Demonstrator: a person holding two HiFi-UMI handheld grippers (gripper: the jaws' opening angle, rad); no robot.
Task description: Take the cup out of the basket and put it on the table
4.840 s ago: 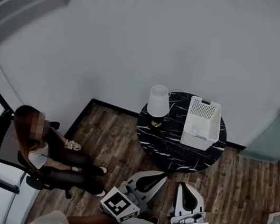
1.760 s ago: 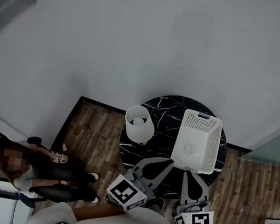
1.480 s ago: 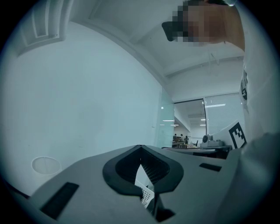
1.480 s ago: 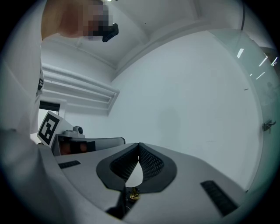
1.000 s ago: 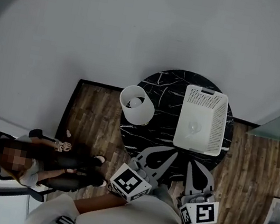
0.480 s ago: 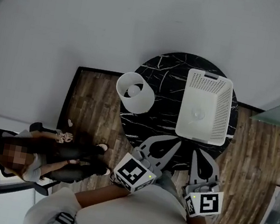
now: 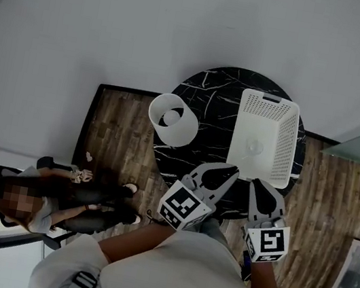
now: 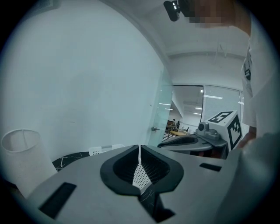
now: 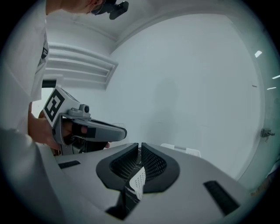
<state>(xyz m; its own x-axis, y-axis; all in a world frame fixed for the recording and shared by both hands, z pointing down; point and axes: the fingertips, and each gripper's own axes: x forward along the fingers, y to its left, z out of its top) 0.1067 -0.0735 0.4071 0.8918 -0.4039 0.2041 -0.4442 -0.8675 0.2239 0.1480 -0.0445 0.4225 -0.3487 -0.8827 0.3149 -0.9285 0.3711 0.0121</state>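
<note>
Holding left gripper and right gripper side by side over near edge of table, jaws of each closed tip to tip, empty. Noting clear cup inside white basket on right half of table, just beyond both grippers; lamp at left rim.

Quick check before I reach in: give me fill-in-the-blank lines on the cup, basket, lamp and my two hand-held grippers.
1. The cup lies ____ the basket.
2. In the head view, the lamp stands at the ____ edge of the table.
3. The left hand-held gripper and the right hand-held gripper both have their jaws ____, with nothing held.

Missing words: inside; left; shut
</note>
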